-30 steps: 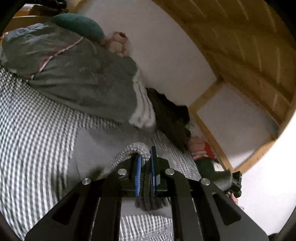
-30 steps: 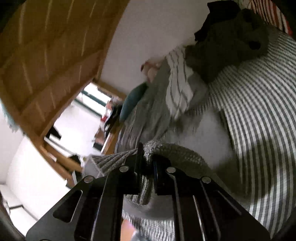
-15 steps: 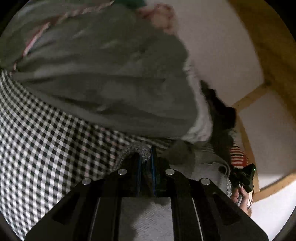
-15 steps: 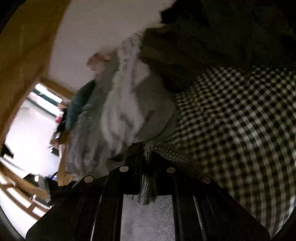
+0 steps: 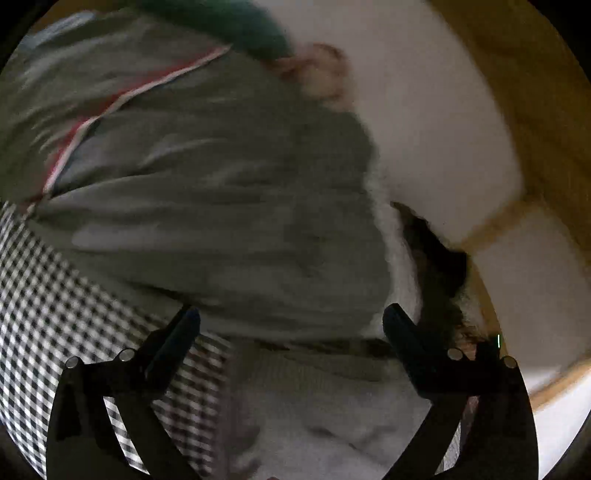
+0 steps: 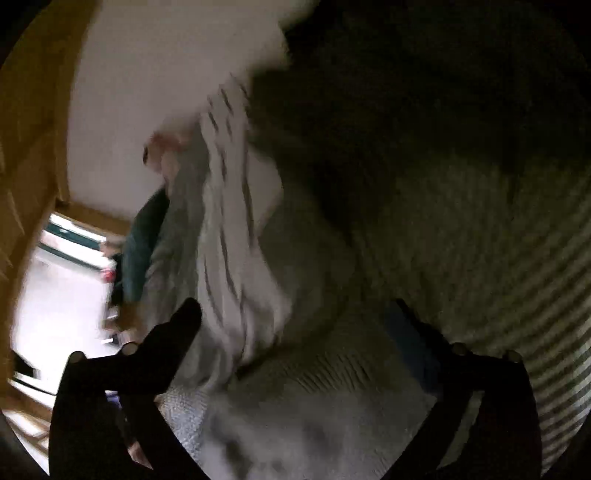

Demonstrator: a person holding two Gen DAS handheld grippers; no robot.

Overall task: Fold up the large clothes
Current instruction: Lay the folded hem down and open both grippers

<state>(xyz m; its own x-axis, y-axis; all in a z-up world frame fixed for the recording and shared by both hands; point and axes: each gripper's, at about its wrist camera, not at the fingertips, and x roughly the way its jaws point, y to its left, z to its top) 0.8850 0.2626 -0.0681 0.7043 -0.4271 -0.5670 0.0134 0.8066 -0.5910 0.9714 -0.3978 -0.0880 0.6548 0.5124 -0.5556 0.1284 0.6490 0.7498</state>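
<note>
Both grippers are seen spread wide, with nothing held between the fingers. In the left wrist view, the left gripper (image 5: 291,321) is poised over the grey sweater (image 5: 325,398), which is laid flat on the checked sheet (image 5: 44,295); its ribbed edge is seen just past the fingertips. Beyond the sweater, a grey duvet (image 5: 207,192) is bunched up, with a dark garment (image 5: 439,273) lying against the white wall (image 5: 424,110) to its right. A teal pillow (image 5: 225,26) and a pinkish soft toy (image 5: 321,74) are made out at the top, blurred.

In the right wrist view, the right gripper (image 6: 295,314) is held over the sweater (image 6: 332,406) too, ribbing between the open fingers. A striped white cloth (image 6: 236,236) is seen draped ahead, the dark garment (image 6: 424,110) piled above it. The sheet (image 6: 517,280) is glimpsed on the right, in shadow. Wooden beams (image 6: 33,122) are caught at the left edge. Everything is smeared by motion blur.
</note>
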